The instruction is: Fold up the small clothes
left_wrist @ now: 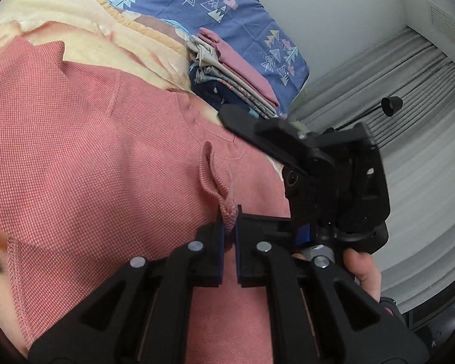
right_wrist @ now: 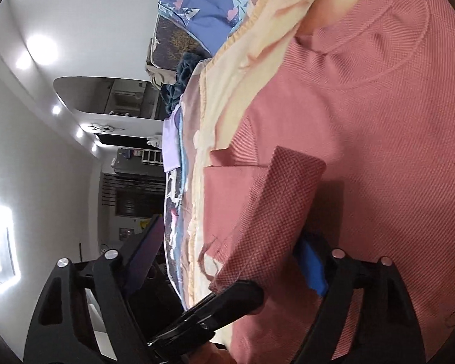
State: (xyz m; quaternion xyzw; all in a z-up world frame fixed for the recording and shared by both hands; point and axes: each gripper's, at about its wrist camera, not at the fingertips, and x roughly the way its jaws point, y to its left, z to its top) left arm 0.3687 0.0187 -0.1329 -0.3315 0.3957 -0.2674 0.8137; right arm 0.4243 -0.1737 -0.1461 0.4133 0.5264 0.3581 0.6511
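Note:
A salmon-pink knit shirt lies spread on a cream blanket; it also fills the right wrist view. My left gripper is shut on a pinched ridge of the shirt's fabric near the neckline. My right gripper is open, its jaws wide apart. A folded-over flap of the shirt lies between them, touching the blue pad. The right gripper's black body shows close to the right of the left one.
A stack of folded clothes sits beyond the shirt on a blue tree-print quilt. Grey curtains and a white wall lie to the right. In the right wrist view the bed edge drops to the room at left.

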